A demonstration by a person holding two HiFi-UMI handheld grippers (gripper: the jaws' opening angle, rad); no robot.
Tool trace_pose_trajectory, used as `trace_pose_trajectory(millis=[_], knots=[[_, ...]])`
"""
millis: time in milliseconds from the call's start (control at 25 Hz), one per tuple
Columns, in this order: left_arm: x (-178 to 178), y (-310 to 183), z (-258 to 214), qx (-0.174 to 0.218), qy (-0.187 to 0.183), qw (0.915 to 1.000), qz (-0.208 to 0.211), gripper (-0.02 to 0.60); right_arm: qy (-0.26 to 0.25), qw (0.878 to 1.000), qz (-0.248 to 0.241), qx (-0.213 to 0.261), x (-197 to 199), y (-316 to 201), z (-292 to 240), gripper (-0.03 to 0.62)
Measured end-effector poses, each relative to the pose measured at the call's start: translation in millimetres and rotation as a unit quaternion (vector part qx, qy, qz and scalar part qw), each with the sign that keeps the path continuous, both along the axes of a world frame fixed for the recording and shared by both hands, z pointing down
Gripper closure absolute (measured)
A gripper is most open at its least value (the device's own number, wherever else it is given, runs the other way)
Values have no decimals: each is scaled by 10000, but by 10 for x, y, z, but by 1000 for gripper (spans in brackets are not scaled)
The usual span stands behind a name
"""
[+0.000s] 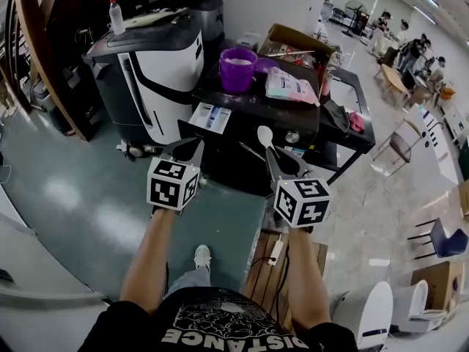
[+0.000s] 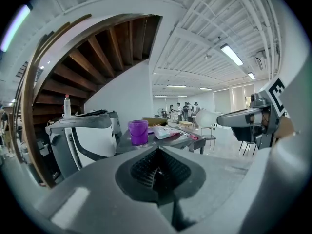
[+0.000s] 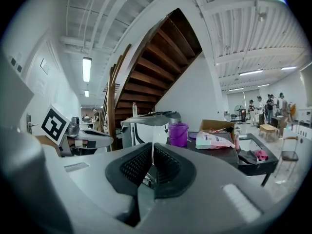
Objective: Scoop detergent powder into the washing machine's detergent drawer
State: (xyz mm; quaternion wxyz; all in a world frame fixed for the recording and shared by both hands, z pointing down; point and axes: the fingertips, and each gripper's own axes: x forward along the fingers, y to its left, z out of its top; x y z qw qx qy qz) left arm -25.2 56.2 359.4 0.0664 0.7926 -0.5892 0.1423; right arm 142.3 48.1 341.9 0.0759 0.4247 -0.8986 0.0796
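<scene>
The right gripper (image 1: 282,161) pinches a white spoon (image 1: 264,136) by its handle, bowl jutting beyond the fingertips (nearer the person than the purple bucket (image 1: 238,68)). The detergent drawer (image 1: 210,116) sits open below that bucket. The left gripper (image 1: 192,148) is closed, empty.

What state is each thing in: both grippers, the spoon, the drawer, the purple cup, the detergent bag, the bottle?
Left gripper: shut, empty.
Spoon: gripped by its handle, bowl forward.
Right gripper: shut on the spoon.
Drawer: pulled out.
Purple cup: upright, uncovered.
Detergent bag: lying flat.
Bottle: upright, capped.
</scene>
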Motion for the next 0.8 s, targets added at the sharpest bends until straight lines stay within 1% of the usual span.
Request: trace_pose_trajectory(millis=[120, 280, 440, 640, 800], knots=[[-155, -203, 16, 2, -1, 10000, 13, 581, 9, 10000, 23, -48, -140, -191, 12, 557], [-304, -459, 17, 47, -109, 9999, 115, 581, 93, 9999, 76, -105, -293, -417, 12, 557], [-388, -687, 37, 8, -306, 9988, 376, 581, 165, 9997, 169, -108, -435, -608, -15, 557], [-463, -931, 8, -72, -46, 9975, 708, 581, 234, 9992, 286, -140, -608, -832, -10, 557], [-577, -1132, -43, -23, -88, 9968, 789, 581, 283, 9989, 349, -128, -736, -994, -37, 557]])
